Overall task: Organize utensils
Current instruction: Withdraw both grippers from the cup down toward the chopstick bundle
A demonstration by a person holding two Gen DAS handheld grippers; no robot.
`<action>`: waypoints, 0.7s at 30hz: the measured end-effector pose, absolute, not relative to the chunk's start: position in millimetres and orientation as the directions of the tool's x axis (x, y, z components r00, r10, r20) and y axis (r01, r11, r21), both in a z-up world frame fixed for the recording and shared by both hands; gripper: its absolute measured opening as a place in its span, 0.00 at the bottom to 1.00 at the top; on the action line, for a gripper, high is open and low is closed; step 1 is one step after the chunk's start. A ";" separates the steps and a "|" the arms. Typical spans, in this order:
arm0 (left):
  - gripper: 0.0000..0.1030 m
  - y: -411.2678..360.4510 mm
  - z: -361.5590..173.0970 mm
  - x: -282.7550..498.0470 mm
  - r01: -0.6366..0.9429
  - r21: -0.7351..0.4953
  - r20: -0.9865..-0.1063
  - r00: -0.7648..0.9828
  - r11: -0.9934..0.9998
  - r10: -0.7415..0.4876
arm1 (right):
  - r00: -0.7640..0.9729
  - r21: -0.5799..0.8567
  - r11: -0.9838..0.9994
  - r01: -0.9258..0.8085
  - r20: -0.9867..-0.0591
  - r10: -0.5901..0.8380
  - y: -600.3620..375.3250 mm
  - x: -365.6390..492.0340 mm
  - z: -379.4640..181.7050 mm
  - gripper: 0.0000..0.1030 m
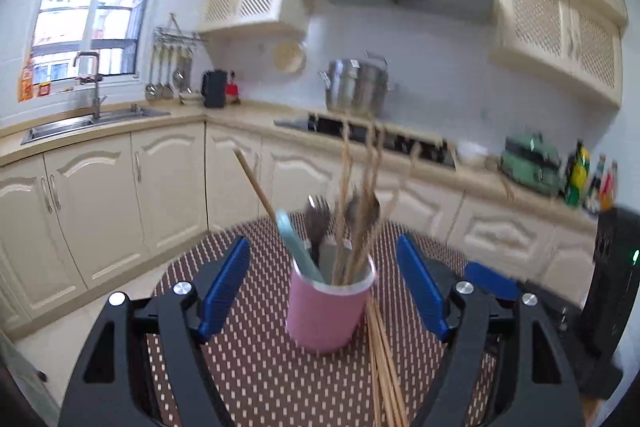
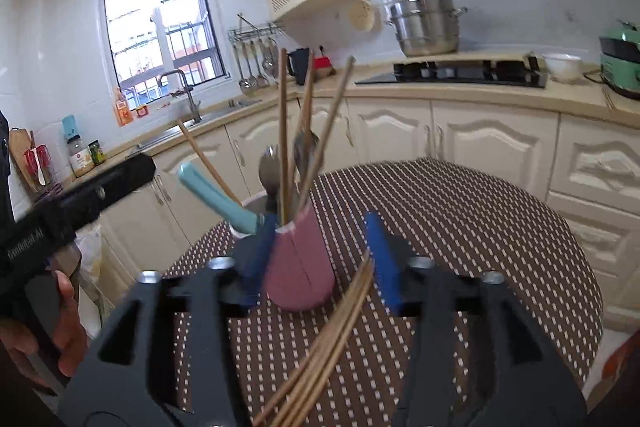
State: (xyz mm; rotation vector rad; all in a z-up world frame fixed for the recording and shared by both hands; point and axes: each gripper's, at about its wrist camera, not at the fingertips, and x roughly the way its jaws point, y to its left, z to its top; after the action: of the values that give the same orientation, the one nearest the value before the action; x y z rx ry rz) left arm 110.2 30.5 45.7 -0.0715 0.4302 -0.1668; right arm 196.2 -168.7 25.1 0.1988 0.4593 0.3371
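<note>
Chopsticks [image 2: 283, 131] upright in pink cup [image 2: 300, 267], tips up.

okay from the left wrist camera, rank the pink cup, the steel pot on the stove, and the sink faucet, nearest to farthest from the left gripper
1. Pink cup: between the open jaws of the left gripper, on the table.
2. Steel pot: on the stove, straight ahead.
3. Sink faucet: far left, by the window.
</note>
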 end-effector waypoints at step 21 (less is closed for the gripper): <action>0.72 -4.4 -74.5 142.2 0.222 -0.022 -0.844 0.519 0.975 -0.137 | 0.742 0.276 0.950 -0.142 -0.605 0.287 -190.7 172.8 -39.6 0.58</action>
State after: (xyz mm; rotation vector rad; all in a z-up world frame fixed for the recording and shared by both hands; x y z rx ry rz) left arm 142.2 -4.4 -74.5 0.0927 1.0025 -0.2159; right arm 172.8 -190.7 -39.6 0.2186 0.6965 0.2373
